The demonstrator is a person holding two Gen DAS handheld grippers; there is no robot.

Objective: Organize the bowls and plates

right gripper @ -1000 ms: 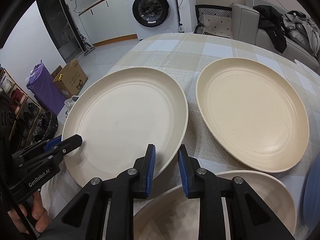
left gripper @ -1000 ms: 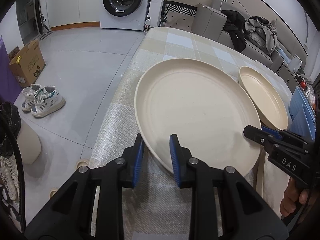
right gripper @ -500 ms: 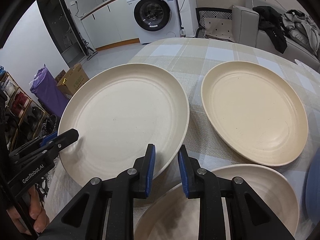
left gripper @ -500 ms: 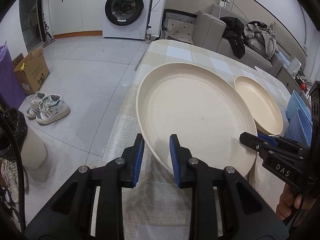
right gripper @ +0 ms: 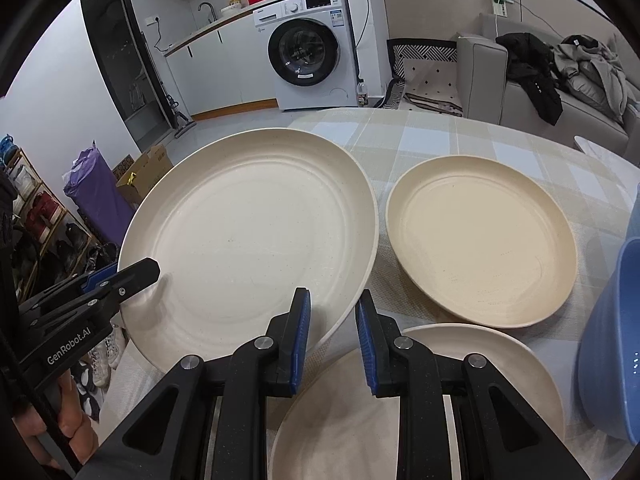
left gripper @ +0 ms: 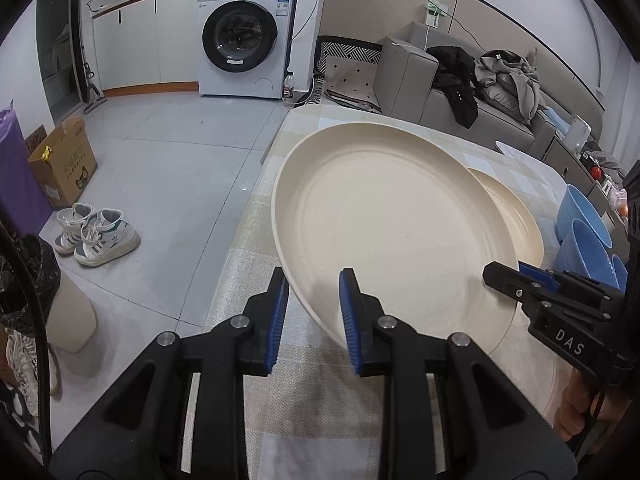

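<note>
A large cream plate (left gripper: 384,232) (right gripper: 256,240) hangs tilted above the checked tablecloth, gripped at two spots on its near rim. My left gripper (left gripper: 315,284) is shut on the rim at the plate's left side and shows in the right wrist view as a black jaw (right gripper: 132,276). My right gripper (right gripper: 334,304) is shut on the rim further right and reaches in at the edge of the left wrist view (left gripper: 516,276). A second cream plate (right gripper: 480,248) (left gripper: 516,216) lies flat on the table beyond. A third cream plate (right gripper: 360,420) lies under my right gripper.
Blue bowls (left gripper: 584,232) (right gripper: 612,340) stand at the table's right side. The checked table (right gripper: 440,136) ends at the left above the grey floor, where sneakers (left gripper: 96,236) and a cardboard box (left gripper: 64,160) sit. A washing machine (left gripper: 244,40) and a sofa (left gripper: 480,92) stand behind.
Both grippers have risen with the large plate held between them. It now hangs higher over the table, and the other plates look smaller and farther below.
</note>
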